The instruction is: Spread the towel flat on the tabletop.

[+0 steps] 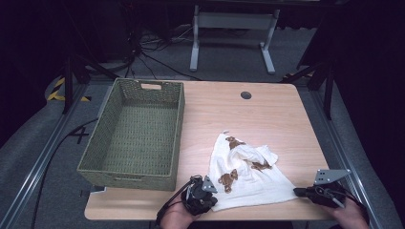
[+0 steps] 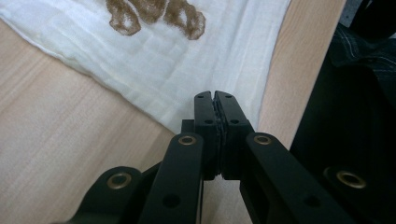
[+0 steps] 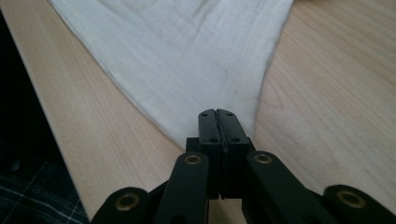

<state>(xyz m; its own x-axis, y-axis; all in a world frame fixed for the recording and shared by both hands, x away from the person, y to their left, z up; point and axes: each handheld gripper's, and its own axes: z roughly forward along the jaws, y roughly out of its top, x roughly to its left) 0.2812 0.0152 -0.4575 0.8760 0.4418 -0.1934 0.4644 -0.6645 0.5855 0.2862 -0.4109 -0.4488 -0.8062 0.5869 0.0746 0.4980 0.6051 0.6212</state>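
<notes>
A white cloth (image 1: 250, 179) printed with brown teddy bears lies rumpled on the wooden table (image 1: 224, 109), close to its front edge. My left gripper (image 1: 212, 199) sits at the cloth's near left corner. In the left gripper view the cloth (image 2: 187, 60) has its edge running in between my left gripper's (image 2: 215, 96) jaws, which are pressed together on it. My right gripper (image 1: 297, 192) is at the near right corner. In the right gripper view the cloth (image 3: 187, 51) narrows to a point pinched between my right gripper's (image 3: 217, 112) shut jaws.
A large green woven basket (image 1: 131, 177) with nothing in it stands on the left half of the table. A round cable hole (image 1: 246, 95) is near the far edge. White legs of another desk (image 1: 194, 43) stand on the floor beyond.
</notes>
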